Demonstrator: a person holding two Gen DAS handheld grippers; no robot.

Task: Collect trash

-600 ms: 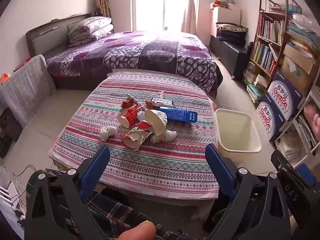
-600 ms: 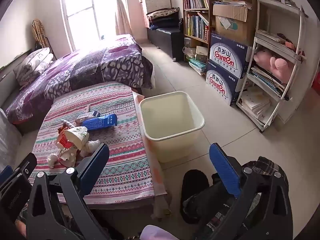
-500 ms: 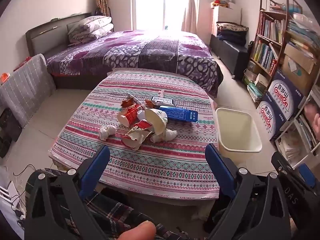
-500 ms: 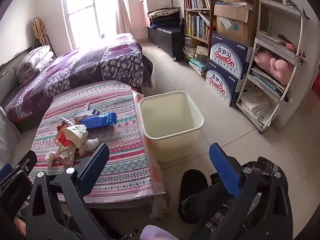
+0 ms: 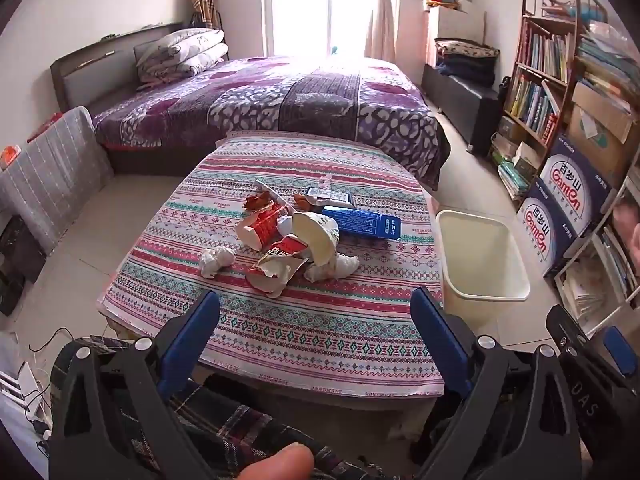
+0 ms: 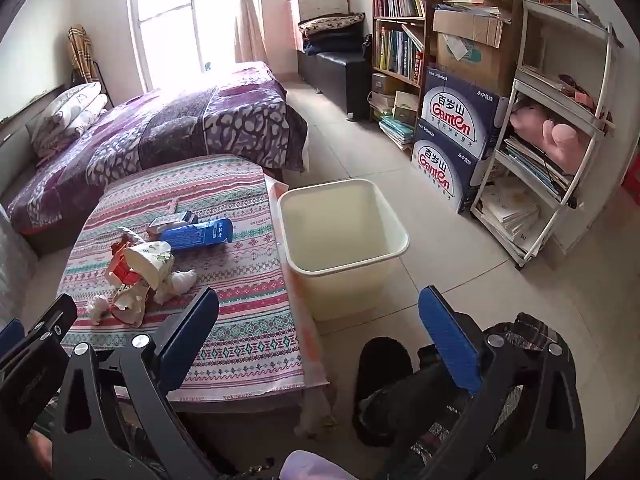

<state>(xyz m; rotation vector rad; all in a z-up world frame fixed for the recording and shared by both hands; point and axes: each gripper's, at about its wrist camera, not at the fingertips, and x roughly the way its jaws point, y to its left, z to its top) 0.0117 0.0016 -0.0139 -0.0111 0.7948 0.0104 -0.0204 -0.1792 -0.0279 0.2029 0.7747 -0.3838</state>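
Note:
A heap of trash lies mid-table on the striped cloth (image 5: 312, 332): a red paper cup (image 5: 262, 226), a cream cup (image 5: 316, 236) on its side, a torn cup (image 5: 276, 270), a blue carton (image 5: 362, 222), crumpled tissues (image 5: 216, 261) and small wrappers. The same heap shows in the right wrist view, with the cream cup (image 6: 150, 262) and the blue carton (image 6: 198, 234). A cream bin (image 6: 344, 236) stands on the floor right of the table, also as the bin (image 5: 482, 260). My left gripper (image 5: 314, 320) hovers open over the table's near edge. My right gripper (image 6: 318, 314) is open, nothing between its fingers.
A purple-quilted bed (image 5: 272, 100) lies beyond the table. Bookshelves (image 6: 398, 48), blue water cartons (image 6: 456, 116) and a white rack (image 6: 560, 128) line the right wall. A person's checked-trousered legs and a dark slipper (image 6: 384, 364) are below the grippers. Tiled floor lies around the bin.
Both views have drifted slightly: the trash heap and bin sit a touch further right in the left wrist view. Both grippers stay open.

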